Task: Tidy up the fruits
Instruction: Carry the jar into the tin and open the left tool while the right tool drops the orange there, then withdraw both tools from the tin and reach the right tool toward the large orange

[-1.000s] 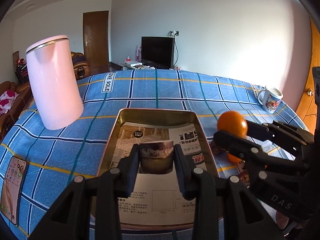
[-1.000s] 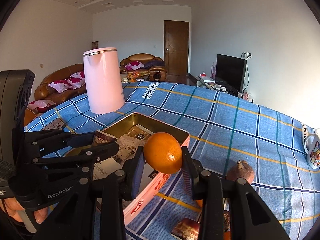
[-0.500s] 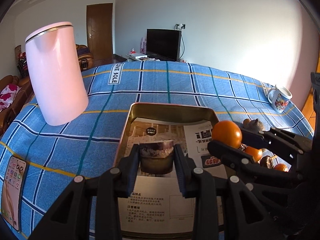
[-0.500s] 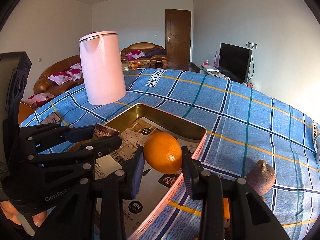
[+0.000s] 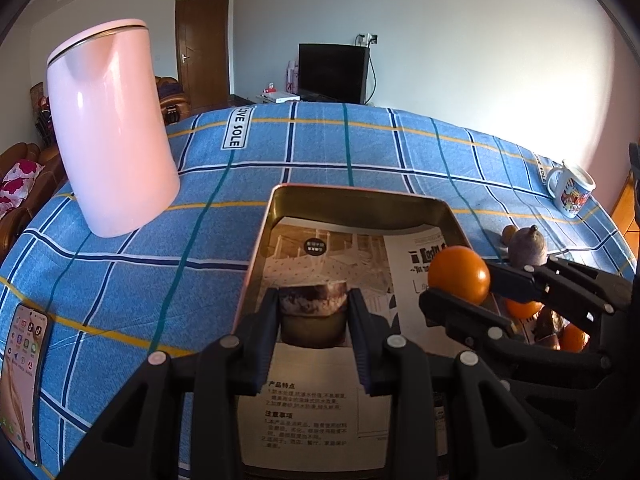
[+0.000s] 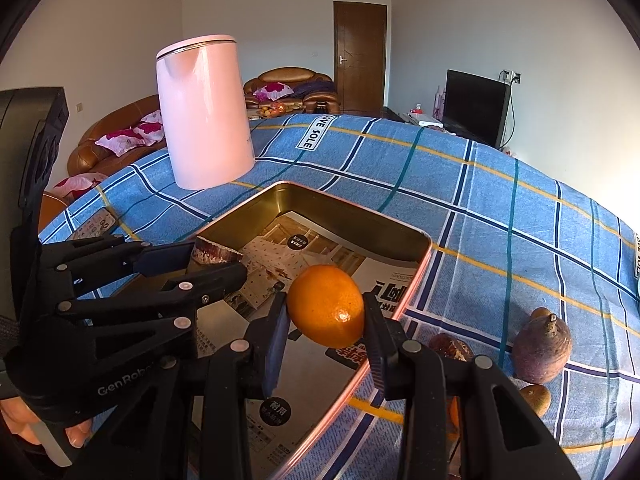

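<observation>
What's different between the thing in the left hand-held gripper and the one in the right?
The left hand-held gripper holds a halved dark fruit, purplish rind with the flat cut face showing; the right hand-held gripper holds a whole, smooth, bright orange. The halved dark fruit is squat and flat-topped; the orange is rounded. Both are clamped between the fingers above the paper-lined tin tray.

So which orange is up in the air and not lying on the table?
The orange squeezed in the right hand-held gripper, held above the gold tin. The other oranges sit on the blue tablecloth beside the tin.
</observation>
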Demonstrator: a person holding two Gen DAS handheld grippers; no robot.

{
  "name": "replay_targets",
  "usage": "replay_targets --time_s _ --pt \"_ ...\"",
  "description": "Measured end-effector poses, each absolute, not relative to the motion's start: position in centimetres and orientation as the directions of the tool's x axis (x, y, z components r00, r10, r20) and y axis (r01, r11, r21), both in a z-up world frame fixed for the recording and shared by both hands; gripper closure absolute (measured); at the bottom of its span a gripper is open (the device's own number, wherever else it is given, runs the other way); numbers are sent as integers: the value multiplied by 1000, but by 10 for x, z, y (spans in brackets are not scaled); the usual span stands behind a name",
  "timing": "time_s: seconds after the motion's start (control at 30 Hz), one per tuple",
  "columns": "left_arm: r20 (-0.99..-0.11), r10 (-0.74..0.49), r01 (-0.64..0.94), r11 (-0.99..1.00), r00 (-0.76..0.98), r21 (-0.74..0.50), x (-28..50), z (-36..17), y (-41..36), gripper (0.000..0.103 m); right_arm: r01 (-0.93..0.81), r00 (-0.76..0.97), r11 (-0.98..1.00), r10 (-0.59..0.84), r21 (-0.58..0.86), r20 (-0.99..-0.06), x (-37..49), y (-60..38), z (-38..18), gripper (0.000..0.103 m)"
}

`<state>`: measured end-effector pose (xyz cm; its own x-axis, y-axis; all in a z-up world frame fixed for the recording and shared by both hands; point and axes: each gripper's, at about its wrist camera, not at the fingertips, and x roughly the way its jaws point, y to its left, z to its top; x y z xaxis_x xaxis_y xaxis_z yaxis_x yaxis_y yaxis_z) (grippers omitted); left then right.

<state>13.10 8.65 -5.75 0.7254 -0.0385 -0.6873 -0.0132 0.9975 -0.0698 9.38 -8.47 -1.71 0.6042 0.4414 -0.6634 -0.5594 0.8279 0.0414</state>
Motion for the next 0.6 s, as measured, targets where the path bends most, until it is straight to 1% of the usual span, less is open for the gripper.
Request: replay_targets --time_s 0.3,0.33,0.4,0.47,0.5,0.53,0.57,0.6 --pt "-690 -52 -14 996 721 -90 128 -58 90 67 -570 596 820 452 47 -664 93 -83 -19 64" --pt "-687 -54 -15 996 724 -93 126 -57 90 66 -569 598 821 455 49 -660 92 -84 -19 61" --pt "-681 -58 -13 995 730 -99 120 -54 89 59 -569 604 820 465 59 -647 88 -89 -17 56" --pt "-664 -49 -18 995 747 -93 111 -49 88 41 -564 615 823 474 69 -631 83 -96 -12 48" --pt "-652 -58 -9 995 756 -100 105 -46 86 35 -556 622 828 472 73 -625 79 -102 -10 44" --pt "-638 -60 -6 995 768 -100 99 -43 84 23 -555 626 828 478 79 -616 75 -110 -8 36" --pt "-622 -54 -6 996 782 -94 92 -40 81 13 -553 632 829 484 84 -605 70 -119 -6 34" --pt "-604 -51 -1 996 796 -85 86 -37 77 9 -546 641 834 480 85 -599 66 -130 -4 34"
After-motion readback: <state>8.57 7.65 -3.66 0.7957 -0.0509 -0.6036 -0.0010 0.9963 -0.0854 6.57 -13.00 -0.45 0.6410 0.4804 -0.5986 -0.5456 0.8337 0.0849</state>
